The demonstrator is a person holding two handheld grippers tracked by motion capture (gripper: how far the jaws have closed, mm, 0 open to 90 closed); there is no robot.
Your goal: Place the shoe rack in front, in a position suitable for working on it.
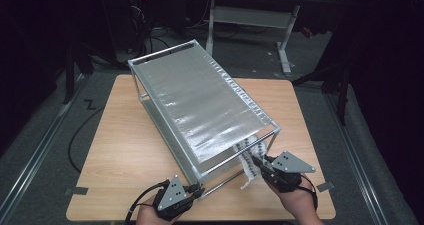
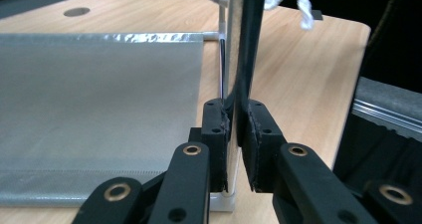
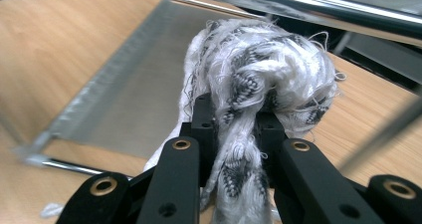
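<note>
A metal rack with silver-grey fabric shelves stands slantwise on the wooden table. My left gripper is at its near corner. In the left gripper view it is shut on the rack's upright corner post, just above the post's foot. The lower fabric shelf spreads to the left. A white and black frayed cloth hangs at the rack's near right end, under the top shelf. My right gripper holds it. In the right gripper view the cloth is bunched between the shut jaws.
Grey tape marks lie at the table's near left and near right corners. A white desk frame and cables stand on the floor behind. The table has a round hole at its far side.
</note>
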